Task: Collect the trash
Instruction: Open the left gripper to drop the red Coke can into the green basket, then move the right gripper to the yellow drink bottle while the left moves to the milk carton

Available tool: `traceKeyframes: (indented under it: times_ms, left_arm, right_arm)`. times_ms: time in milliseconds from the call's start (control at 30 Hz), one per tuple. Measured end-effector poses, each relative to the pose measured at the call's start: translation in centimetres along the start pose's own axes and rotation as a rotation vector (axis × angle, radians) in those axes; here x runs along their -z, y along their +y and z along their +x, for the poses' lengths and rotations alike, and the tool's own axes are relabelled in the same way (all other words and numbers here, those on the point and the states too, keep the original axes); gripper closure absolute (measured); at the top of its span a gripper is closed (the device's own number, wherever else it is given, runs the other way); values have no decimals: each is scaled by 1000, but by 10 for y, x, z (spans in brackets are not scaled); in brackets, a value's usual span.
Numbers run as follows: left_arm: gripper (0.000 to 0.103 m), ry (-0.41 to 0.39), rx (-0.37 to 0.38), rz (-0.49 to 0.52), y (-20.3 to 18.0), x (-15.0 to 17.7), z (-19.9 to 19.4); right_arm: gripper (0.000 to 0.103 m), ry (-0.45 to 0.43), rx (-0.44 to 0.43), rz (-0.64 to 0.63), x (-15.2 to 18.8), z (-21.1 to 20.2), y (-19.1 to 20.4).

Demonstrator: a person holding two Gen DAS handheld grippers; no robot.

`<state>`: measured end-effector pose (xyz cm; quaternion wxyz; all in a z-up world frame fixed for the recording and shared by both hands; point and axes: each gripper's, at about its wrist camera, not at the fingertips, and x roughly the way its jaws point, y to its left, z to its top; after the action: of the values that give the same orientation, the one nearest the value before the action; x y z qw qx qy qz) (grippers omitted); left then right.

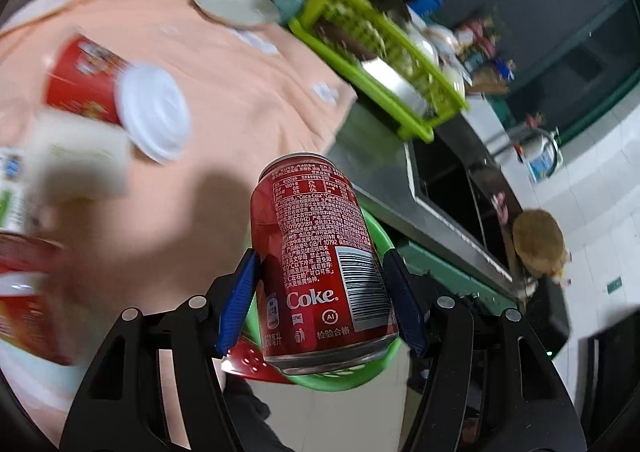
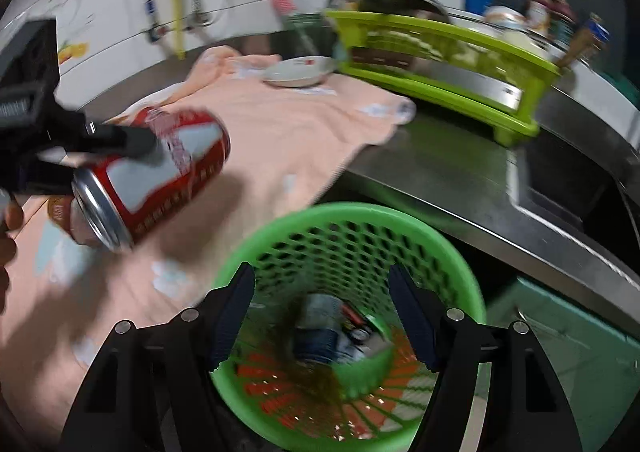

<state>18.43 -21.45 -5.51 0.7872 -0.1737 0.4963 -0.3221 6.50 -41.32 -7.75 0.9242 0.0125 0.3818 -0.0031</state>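
**Right gripper open over the green basket**

The right gripper [image 2: 322, 312] hangs above a green mesh basket [image 2: 452, 252], its blue-padded jaws apart with nothing between them. Blurred trash [image 2: 340, 328] lies at the basket's bottom. At the left, the left gripper [image 2: 120, 147] holds a red can [image 2: 160, 175] tilted above a peach cloth [image 2: 280, 139] spread on the steel counter [image 2: 440, 179]. Farther back, a white plate [image 2: 298, 71] rests on the cloth, just beside a lime-green dish rack [image 2: 440, 63]. A sink [image 2: 560, 179] is set into the counter at the right.
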Motion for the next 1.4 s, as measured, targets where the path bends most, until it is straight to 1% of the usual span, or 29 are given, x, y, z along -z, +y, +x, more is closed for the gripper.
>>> traceKeyframes:
  times_ms: [133,233,300,367,433,567,667,733,833,933,1033,1133,1400]
  left_arm:
    - [40,73,21,41,-18,14,45]
    - [39,125,14,51,-22,23,70]
    - [39,152,-12,64,-26,30,85]
    - [36,166,-20,77,-27,36,94]
    - [30,169,-33,84,-27,38,96]
    - [30,153,-33,93,-29,36,89]
    - [30,125,-29,102,-30,35,74]
    - [30,90,-34,111,-28,33,56]
    - [30,49,-56,116,-21,34,31]
    - [30,-1,-92,110,-8,35,-1]
    - [30,-53,-114,86,9,36,-34]
    - [30,-104,-142,57,29,37,-65]
    - [30,-230,-243,-46,94,41,-146]
  right_arm:
    - [36,-2,47,31,13,-9,-24]
    - [36,0,51,65,23,-16,-38]
    - [36,-3,56,81,28,-20,-45]
    - [36,-6,53,93,30,-23,-49]
    - [36,-11,52,99,31,-25,-50]
    - [36,-14,33,111,30,-25,-49]
    - [35,-16,2,105,27,-26,-41]
    - [32,-19,-18,90,24,-26,-33]
    - [31,-23,-50,53,19,-26,-18]
    - [31,-21,-98,9,13,-22,3]
    - [29,-17,-153,-53,5,-18,31]
    - [29,-14,-184,-121,-1,-15,58]
    - [29,-4,-309,-381,-23,-9,152]
